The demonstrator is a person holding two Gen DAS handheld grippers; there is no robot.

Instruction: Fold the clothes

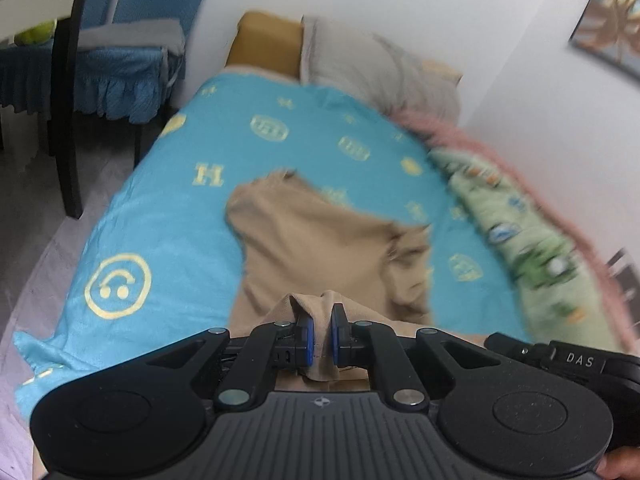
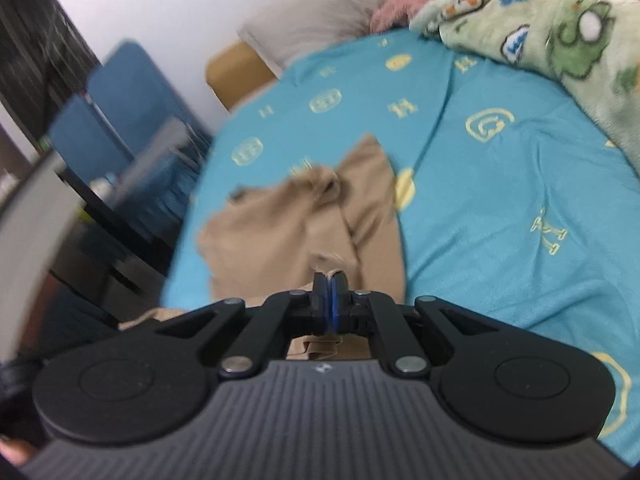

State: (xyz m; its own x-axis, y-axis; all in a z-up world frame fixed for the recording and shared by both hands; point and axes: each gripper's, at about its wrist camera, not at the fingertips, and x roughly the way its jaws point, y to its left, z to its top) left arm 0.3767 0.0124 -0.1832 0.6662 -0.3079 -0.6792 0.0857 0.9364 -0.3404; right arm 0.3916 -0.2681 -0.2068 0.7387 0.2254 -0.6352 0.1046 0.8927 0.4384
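Note:
A tan garment (image 1: 312, 236) lies spread and rumpled on a bed with a turquoise cover (image 1: 160, 208). My left gripper (image 1: 320, 320) is shut on a bunched fold of the garment's near edge, with cloth poking up between the blue pads. In the right wrist view the same tan garment (image 2: 304, 220) stretches away from my right gripper (image 2: 330, 284), which is shut on a thin bit of its edge. Cloth hangs below both grippers. Both views are motion-blurred.
A green cartoon-print blanket (image 1: 520, 236) with a pink fuzzy edge lies along the wall side of the bed. A grey pillow (image 1: 372, 64) sits at the head. A blue-covered chair (image 1: 116, 76) and a dark table leg (image 1: 68, 120) stand beside the bed.

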